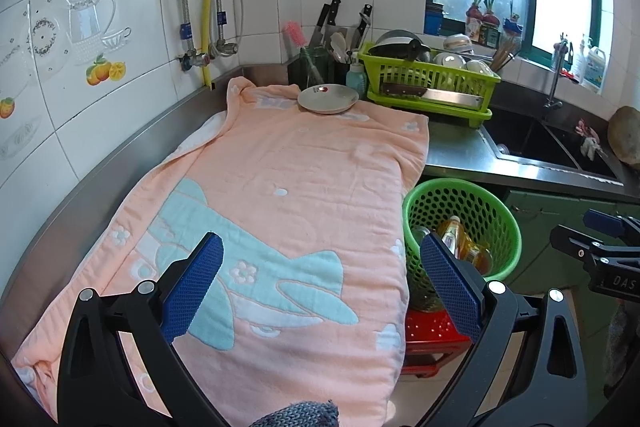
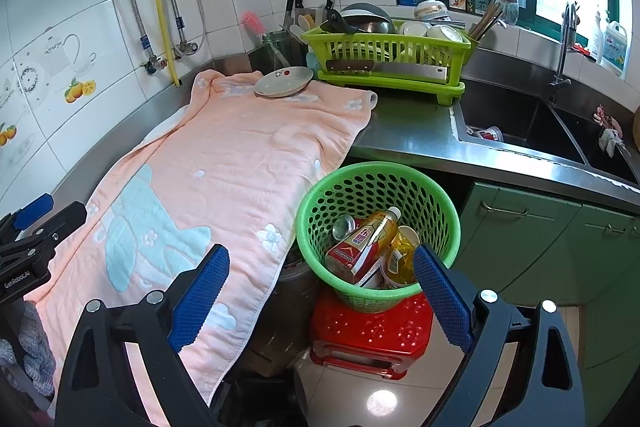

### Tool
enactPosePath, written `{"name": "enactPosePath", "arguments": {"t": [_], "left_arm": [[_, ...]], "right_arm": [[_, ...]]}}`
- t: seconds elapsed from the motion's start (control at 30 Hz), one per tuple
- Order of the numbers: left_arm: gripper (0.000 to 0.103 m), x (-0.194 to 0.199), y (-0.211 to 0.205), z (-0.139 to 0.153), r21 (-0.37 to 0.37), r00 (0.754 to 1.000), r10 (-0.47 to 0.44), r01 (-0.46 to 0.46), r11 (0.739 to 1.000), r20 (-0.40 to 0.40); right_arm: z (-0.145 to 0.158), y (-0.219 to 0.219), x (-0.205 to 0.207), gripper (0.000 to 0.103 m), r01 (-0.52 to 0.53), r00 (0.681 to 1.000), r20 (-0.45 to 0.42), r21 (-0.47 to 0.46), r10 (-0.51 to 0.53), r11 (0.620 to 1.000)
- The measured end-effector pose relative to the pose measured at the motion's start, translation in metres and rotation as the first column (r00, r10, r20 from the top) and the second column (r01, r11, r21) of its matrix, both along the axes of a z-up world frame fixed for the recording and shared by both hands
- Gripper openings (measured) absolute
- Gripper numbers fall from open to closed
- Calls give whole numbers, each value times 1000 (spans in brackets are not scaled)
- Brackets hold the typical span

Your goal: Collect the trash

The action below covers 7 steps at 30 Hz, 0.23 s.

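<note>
A green mesh basket (image 2: 316, 203) stands on a red stool (image 2: 372, 331) beside the counter; it also shows in the left wrist view (image 1: 496, 215). Inside lie a yellow drink bottle with a red label (image 2: 364, 239), a can (image 2: 344, 227) and a paper cup (image 2: 404, 251). My right gripper (image 2: 320, 303) is open and empty, above and in front of the basket. My left gripper (image 1: 320, 291) is open and empty over the pink towel (image 1: 280, 187) on the counter. A plate (image 1: 328, 99) with a small red scrap on it sits at the towel's far end.
A green dish rack (image 2: 392, 63) with bowls, a pan and a cleaver stands behind the plate. Knives and a brush stand in the corner. A steel sink (image 2: 520, 131) with a small item in it lies to the right. Green cabinets (image 2: 540, 239) run below.
</note>
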State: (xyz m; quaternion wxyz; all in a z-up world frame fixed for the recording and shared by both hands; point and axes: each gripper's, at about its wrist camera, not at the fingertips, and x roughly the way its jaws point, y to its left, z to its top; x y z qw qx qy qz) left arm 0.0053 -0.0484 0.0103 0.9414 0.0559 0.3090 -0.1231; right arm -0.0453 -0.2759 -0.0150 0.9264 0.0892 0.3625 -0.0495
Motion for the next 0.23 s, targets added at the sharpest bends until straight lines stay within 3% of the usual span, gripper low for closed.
{"name": "enactPosePath", "arguments": {"t": [0.23], "left_arm": [[97, 1, 1, -1, -3, 1000, 5, -5, 1000, -5]], "right_arm": [[-1, 0, 0, 90, -1, 1000, -2, 5, 1, 1000]]}}
